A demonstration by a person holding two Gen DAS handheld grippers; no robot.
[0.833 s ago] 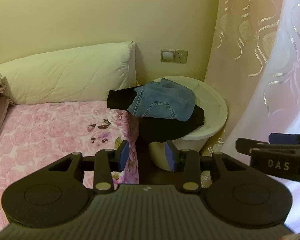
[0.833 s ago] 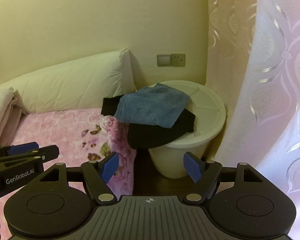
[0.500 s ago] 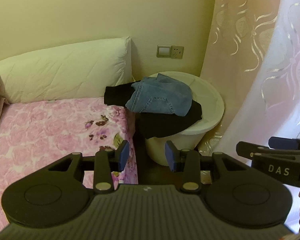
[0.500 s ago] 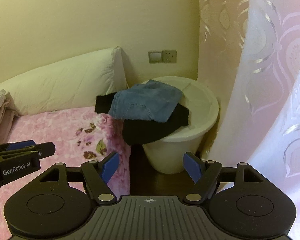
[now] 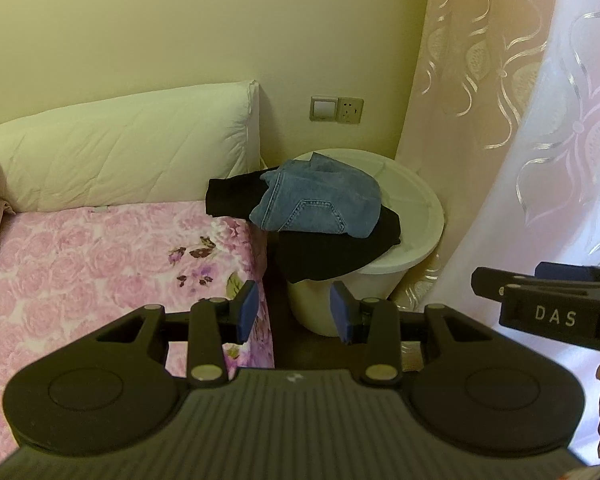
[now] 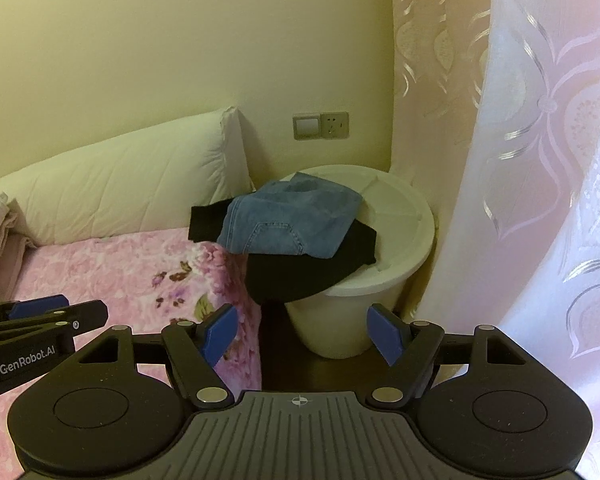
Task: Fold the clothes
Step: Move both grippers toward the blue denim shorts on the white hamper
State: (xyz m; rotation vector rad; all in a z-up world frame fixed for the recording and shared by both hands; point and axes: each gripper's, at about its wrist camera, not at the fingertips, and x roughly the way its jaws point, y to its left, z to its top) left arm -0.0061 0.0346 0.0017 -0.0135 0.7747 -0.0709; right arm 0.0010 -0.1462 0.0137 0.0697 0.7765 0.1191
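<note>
Lying beyond both parted jaws, jeans [image 5: 320, 200] top bucket [image 5: 416, 216].

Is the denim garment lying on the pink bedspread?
No, the denim garment lies on a black garment atop the white bin.

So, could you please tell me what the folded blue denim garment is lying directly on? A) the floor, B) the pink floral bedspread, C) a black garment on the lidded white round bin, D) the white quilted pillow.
C: the folded blue denim garment lies on a black garment draped over the lidded white round bin, beside the bed.
</note>
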